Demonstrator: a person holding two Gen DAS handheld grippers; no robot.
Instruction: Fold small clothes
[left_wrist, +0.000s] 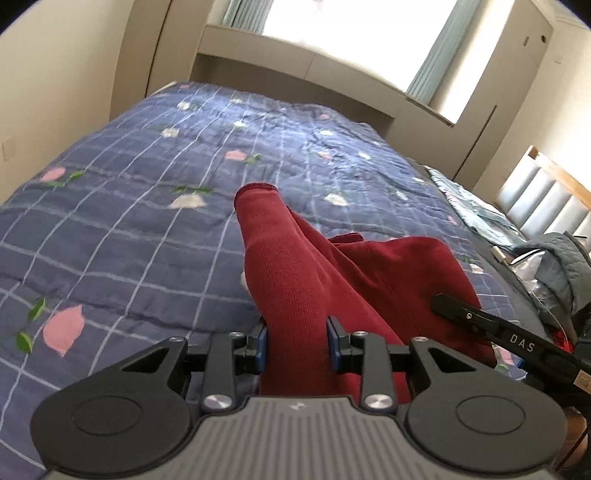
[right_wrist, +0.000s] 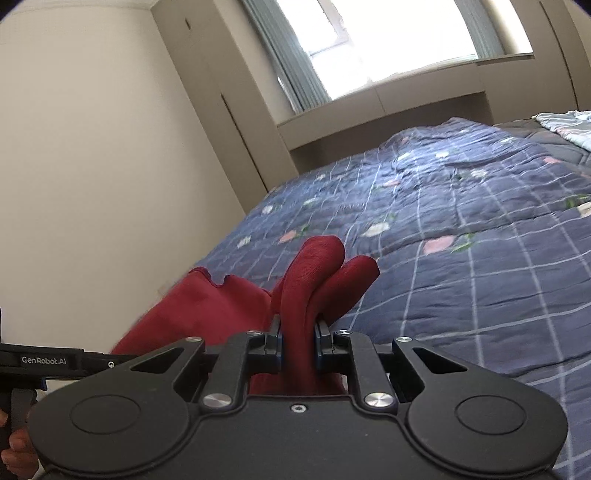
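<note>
Left gripper (left_wrist: 297, 345): nearest the left wrist camera — black linkage arms on a ribbed grey body, blue-padded fingers pinching a thick band of the red garment (left_wrist: 295, 280).
Right gripper (right_wrist: 298, 341): black body with round pivot caps; its fingers are pressed onto a bunched roll of the same red cloth (right_wrist: 303, 295).
Red garment, left wrist view: dark red ribbed knit; one tube-shaped sleeve or leg runs from the fingers up the bed and ends in a stitched open cuff, with smoother red folds spreading to the right of it.
Red garment, right wrist view: two rounded, finger-like lobes stick up past the fingers; a flatter panel with a wavy hem hangs to the left, toward the bed's left edge.
Quilt (left_wrist: 122, 221): blue-grey quilted cover with a pale grid, pink and white flowers and green leaves — it covers the bed and carries the garment near its close edge.
Second device in left wrist view (left_wrist: 491, 332): a slim black bar lettered "DAS" lies across the red cloth at the right.
Bed's right edge: rumpled light-blue bedding (left_wrist: 476, 210), then a grey quilted item (left_wrist: 565, 266) just beside a padded headboard (left_wrist: 543, 199) with a wooden frame.
Far edge: a beige ledge (left_wrist: 295, 70) under a bright window with pale blue-green curtains (left_wrist: 436, 55).
</note>
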